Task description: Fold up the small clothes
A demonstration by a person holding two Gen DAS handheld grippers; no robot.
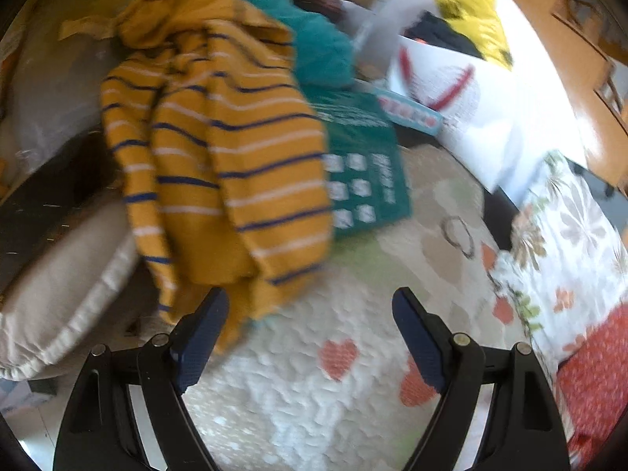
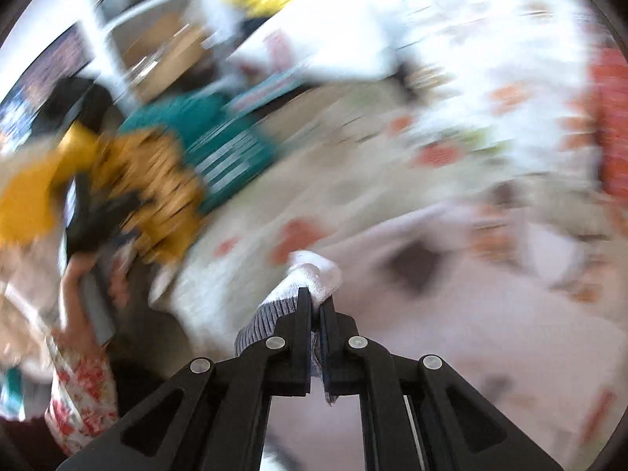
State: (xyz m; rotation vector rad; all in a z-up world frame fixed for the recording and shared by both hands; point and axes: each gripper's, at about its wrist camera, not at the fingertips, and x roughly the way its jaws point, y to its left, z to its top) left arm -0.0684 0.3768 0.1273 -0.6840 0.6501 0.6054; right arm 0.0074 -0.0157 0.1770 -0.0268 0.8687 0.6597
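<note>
Item: small white-and-grey knit garment [image 2: 302, 294], possibly a sock; kind uncertain through blur. Location: pinched between the fingers of the right gripper [image 2: 316, 306], at 6 o'clock in the right wrist view, its white end bunched above the fingertips, its grey ribbed part trailing toward 7 o'clock. The fingers are pressed together on the cloth.

Item: mustard striped garment [image 1: 231, 149], navy and white stripes, crumpled in a heap. Location: 10 to 11 o'clock in the left wrist view, its lower edge just beside the left finger pad [image 1: 200, 337] of the left gripper [image 1: 310, 314]. That gripper's fingers are spread wide with nothing between them, over the quilt.

Item: teal garment [image 1: 314, 39], behind the striped heap at 12 o'clock.

Item: green printed packet [image 1: 365, 168], lying beside the heap, near centre.

Surface: pale quilt with orange hearts [image 1: 337, 357], beneath both grippers.

Surroundings: beige cushion [image 1: 59, 306] at 8 o'clock; floral pillow [image 1: 565, 243] at 3 o'clock; yellow bag [image 1: 471, 11] at 1 o'clock.

Person: a hand [image 2: 78, 274] and floral sleeve [image 2: 82, 396] at 8 o'clock in the right wrist view.
</note>
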